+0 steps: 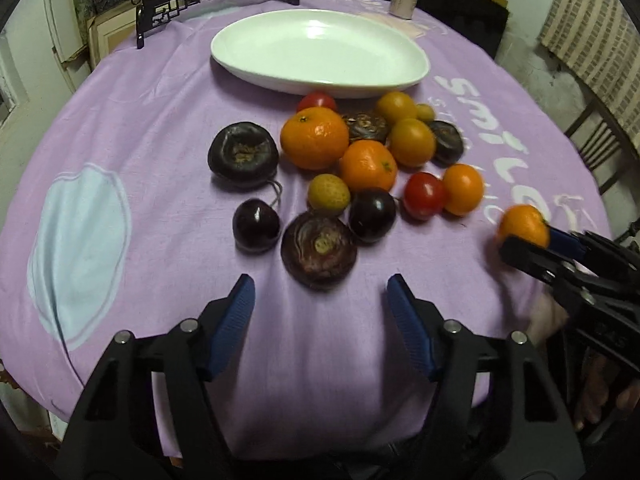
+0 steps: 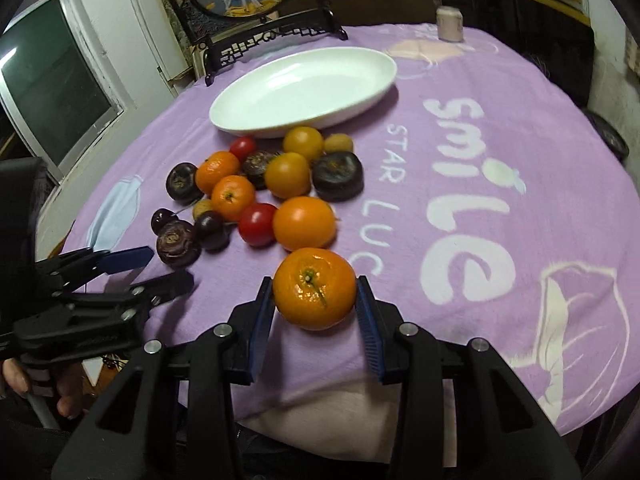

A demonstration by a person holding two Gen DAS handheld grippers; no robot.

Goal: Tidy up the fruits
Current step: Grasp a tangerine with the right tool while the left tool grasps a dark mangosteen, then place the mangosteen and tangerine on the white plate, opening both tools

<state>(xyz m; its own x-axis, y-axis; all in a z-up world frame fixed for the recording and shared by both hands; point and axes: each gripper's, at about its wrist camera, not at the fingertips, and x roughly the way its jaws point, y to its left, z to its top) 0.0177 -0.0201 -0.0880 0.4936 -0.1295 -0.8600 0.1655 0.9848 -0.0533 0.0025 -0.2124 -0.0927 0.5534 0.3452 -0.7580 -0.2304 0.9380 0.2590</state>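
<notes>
A pile of fruit (image 1: 360,160) lies on the purple cloth in front of an empty white oval dish (image 1: 320,50): tangerines, red tomatoes, yellow fruits, dark cherries and dark brown water chestnuts. My right gripper (image 2: 315,294) is shut on a tangerine (image 2: 315,288), just right of the pile; it also shows in the left wrist view (image 1: 523,226). My left gripper (image 1: 320,304) is open and empty, just short of a brown water chestnut (image 1: 319,256). The dish (image 2: 304,92) lies beyond the pile (image 2: 260,196) in the right wrist view.
A black carved stand (image 2: 276,32) holding a round picture stands at the table's far edge. A small pale jar (image 2: 450,24) sits at the far right. The cloth (image 2: 480,200) bears white lettering. The table edge drops away near both grippers.
</notes>
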